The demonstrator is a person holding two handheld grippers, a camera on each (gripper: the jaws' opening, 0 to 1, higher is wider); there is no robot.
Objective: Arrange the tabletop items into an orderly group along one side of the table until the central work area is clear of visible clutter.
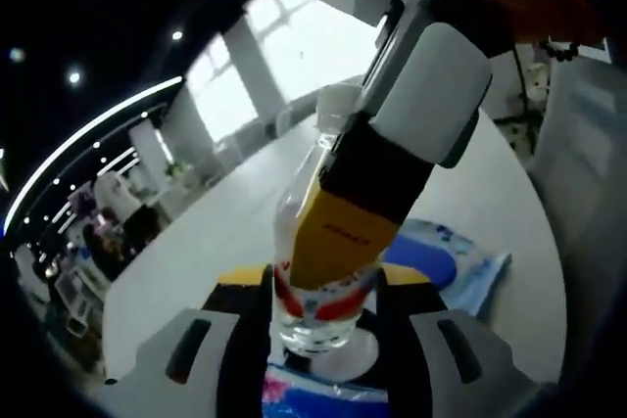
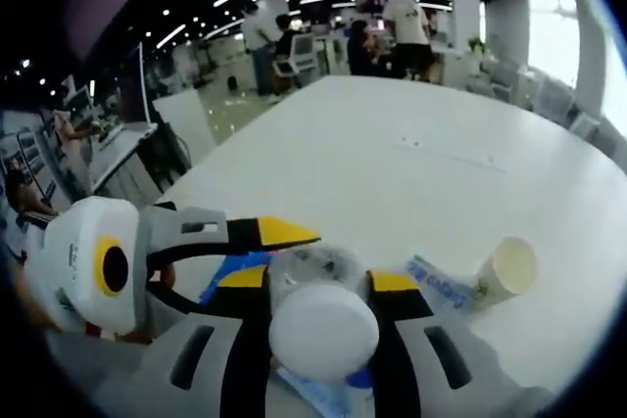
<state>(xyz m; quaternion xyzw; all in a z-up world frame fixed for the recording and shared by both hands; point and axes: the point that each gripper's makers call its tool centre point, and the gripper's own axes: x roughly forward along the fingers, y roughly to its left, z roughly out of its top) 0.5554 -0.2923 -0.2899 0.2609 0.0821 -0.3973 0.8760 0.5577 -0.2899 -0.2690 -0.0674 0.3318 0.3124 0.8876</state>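
A clear plastic bottle (image 1: 297, 198) with a white cap (image 2: 323, 332) and a red label stands over the white table (image 1: 245, 232). In the left gripper view my left gripper (image 1: 323, 286) has its jaws closed against the bottle's lower body. My right gripper (image 1: 343, 227) reaches in from the upper right, one yellow-tipped finger pressed across the bottle's front. In the right gripper view my right gripper (image 2: 318, 283) clasps the bottle just below the cap, seen from above. My left gripper (image 2: 263, 247) comes in from the left at the bottle's side.
A blue and white soft packet (image 1: 453, 263) (image 2: 443, 293) lies on the table beside the bottle. A paper cup (image 2: 509, 269) lies on its side to the right. Another blue and pink packet (image 1: 313, 396) sits under the bottle. People stand at desks beyond the table's far edge (image 2: 392, 80).
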